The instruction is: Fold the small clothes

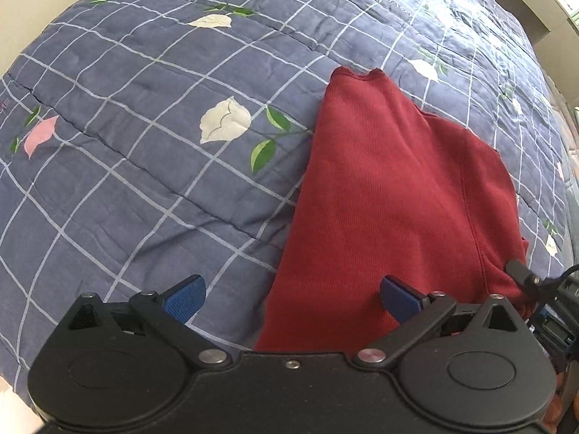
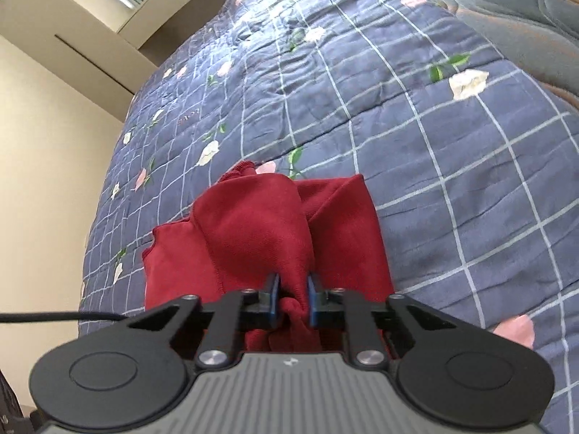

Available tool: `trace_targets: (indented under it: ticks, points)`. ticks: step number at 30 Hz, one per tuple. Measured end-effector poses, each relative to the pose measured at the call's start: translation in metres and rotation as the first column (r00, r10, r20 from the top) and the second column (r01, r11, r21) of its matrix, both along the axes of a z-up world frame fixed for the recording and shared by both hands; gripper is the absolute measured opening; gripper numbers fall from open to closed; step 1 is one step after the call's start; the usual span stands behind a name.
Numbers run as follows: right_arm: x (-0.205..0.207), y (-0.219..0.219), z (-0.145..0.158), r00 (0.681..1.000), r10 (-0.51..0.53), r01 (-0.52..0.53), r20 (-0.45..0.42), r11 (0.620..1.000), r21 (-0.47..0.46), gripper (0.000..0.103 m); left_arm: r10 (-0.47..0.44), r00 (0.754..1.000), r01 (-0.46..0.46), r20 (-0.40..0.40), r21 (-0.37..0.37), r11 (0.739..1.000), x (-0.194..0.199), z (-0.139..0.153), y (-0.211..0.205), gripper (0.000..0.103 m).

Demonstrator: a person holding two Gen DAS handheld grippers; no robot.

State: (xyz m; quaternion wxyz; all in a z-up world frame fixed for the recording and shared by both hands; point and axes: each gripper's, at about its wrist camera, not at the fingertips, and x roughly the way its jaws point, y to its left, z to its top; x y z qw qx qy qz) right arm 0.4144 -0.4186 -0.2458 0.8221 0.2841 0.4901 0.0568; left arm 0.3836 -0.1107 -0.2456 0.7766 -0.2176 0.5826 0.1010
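Note:
A dark red ribbed garment [image 1: 391, 188] lies partly folded on a blue checked quilt [image 1: 144, 144]. My left gripper [image 1: 291, 294] hangs open and wide over the garment's near left edge, its blue pads [image 1: 184, 296] clear of the cloth. In the right wrist view the same red garment [image 2: 253, 224] bunches up toward the camera. My right gripper [image 2: 293, 291] is shut on a gathered fold of that cloth, with both blue pads [image 2: 275, 296] pressing into it. The garment's near end is hidden under the gripper body.
The quilt [image 2: 434, 144], printed with white and pink flowers, covers the whole bed. A cream wall [image 2: 43, 181] and cabinet lie past the bed's left side in the right wrist view. A grey and brown cover [image 2: 506, 11] sits at the far right. A black cable [image 2: 54, 315] trails left.

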Motion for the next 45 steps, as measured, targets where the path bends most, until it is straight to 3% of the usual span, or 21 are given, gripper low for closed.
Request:
trace_targets:
  ticks: [6, 13, 20, 28, 30, 34, 45]
  points:
    - [-0.016, -0.017, 0.019, 0.999, -0.021, 0.022, 0.041, 0.999, -0.027, 0.014, -0.027, 0.999, 0.028, 0.022, -0.011, 1.000, 0.002, 0.006, -0.002, 0.102]
    - [-0.025, -0.031, 0.000, 0.999, -0.031, 0.030, -0.012, 0.998, -0.063, 0.015, -0.074, 0.997, 0.075, 0.033, -0.023, 0.997, 0.003, 0.005, -0.010, 0.102]
    - [-0.016, -0.023, 0.007, 0.999, -0.008, 0.014, 0.044, 0.990, -0.139, 0.016, -0.100, 0.995, 0.101, 0.013, -0.024, 0.995, 0.001, 0.000, -0.014, 0.102]
    - [-0.030, -0.025, 0.003, 0.999, 0.033, -0.031, 0.007, 0.974, -0.223, 0.042, -0.117, 0.993, 0.117, 0.011, -0.029, 0.993, 0.003, -0.001, -0.017, 0.102]
    - [-0.036, -0.024, 0.006, 0.999, 0.045, -0.039, 0.022, 0.975, -0.220, 0.054, -0.118, 0.993, 0.119, 0.010, -0.031, 0.992, 0.003, -0.002, -0.017, 0.102]
    - [-0.040, -0.020, 0.005, 0.996, 0.086, -0.083, 0.001, 0.962, -0.260, 0.061, -0.118, 0.993, 0.118, 0.007, -0.040, 0.992, 0.001, -0.004, -0.016, 0.102]
    - [-0.045, -0.020, -0.010, 0.997, 0.061, -0.072, -0.045, 0.940, -0.332, 0.091, -0.123, 0.992, 0.122, -0.008, -0.053, 0.991, -0.006, -0.008, -0.013, 0.102]
